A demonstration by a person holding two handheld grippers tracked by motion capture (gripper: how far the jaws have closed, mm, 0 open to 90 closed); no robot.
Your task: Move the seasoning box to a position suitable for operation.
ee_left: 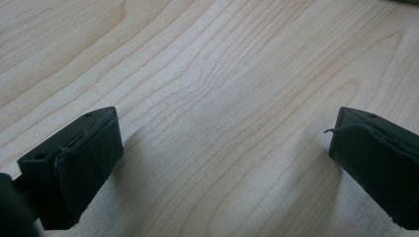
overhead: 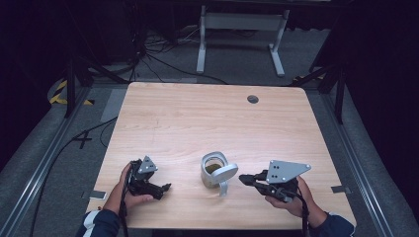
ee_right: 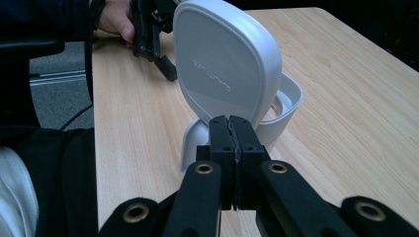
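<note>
A small white container (overhead: 211, 170) stands at the front middle of the wooden table (overhead: 197, 113). Its rounded lid (overhead: 225, 173) is tipped up and open, and something yellowish lies inside. In the right gripper view the lid (ee_right: 222, 64) rises just past my right gripper (ee_right: 230, 123), whose jaws are pressed together with nothing between them. From above, the right gripper (overhead: 242, 178) points left at the container, a short gap away. My left gripper (overhead: 165, 187) rests left of the container. Its fingers (ee_left: 89, 148) are spread wide over bare wood, so the left gripper (ee_left: 222, 133) is open.
A round cable hole (overhead: 253, 98) sits near the table's far edge. Beyond the table stands a white desk frame (overhead: 242, 29) with cables (overhead: 163, 64) on the grey floor. The person's hand and the left gripper (ee_right: 153, 34) appear far off in the right gripper view.
</note>
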